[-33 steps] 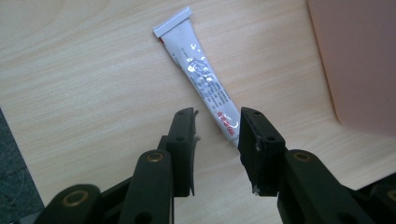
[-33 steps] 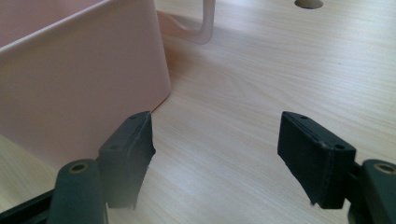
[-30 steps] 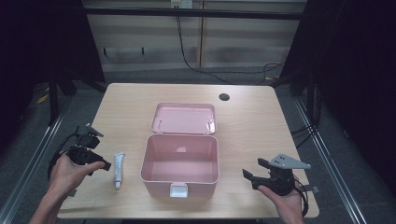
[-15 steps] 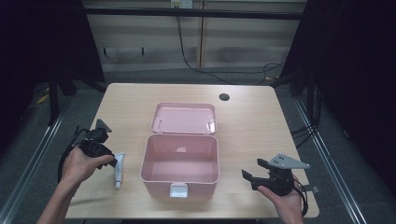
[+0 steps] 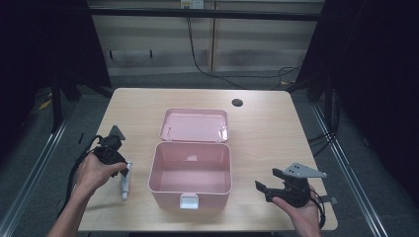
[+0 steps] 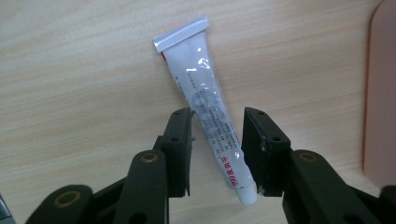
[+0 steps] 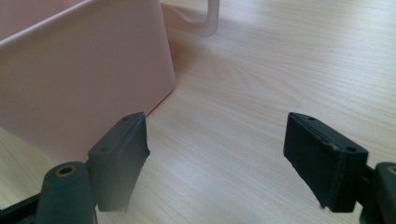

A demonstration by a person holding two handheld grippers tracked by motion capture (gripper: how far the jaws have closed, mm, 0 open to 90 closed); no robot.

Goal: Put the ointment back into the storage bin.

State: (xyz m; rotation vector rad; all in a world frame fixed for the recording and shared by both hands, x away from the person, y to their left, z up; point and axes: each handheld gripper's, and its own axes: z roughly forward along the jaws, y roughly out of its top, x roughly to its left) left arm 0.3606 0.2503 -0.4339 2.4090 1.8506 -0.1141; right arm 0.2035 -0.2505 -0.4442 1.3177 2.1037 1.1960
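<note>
A white tube (image 6: pixel 211 113) with red and grey print lies flat on the wooden table (image 5: pixel 276 133), left of an open pink box (image 5: pixel 190 170). My left gripper (image 6: pixel 217 128) is open and reaches down over the tube, one jaw on each side of its lower half, close to it. In the high view the left gripper (image 5: pixel 123 167) sits over the tube's (image 5: pixel 125 186) far end, a hand around it. My right gripper (image 7: pixel 215 144) is open wide and holds nothing, low over the table beside the box's wall (image 7: pixel 74 79). The high view has the right gripper (image 5: pixel 263 189) right of the box.
The box's lid (image 5: pixel 195 126) lies folded back flat behind it, and a white latch (image 5: pixel 188 201) faces the near edge. A dark round hole (image 5: pixel 237 102) is in the table at the back right. Cables trail from both grippers.
My left gripper has moved right from the table's left edge and come down over the tube. The right gripper has barely moved.
</note>
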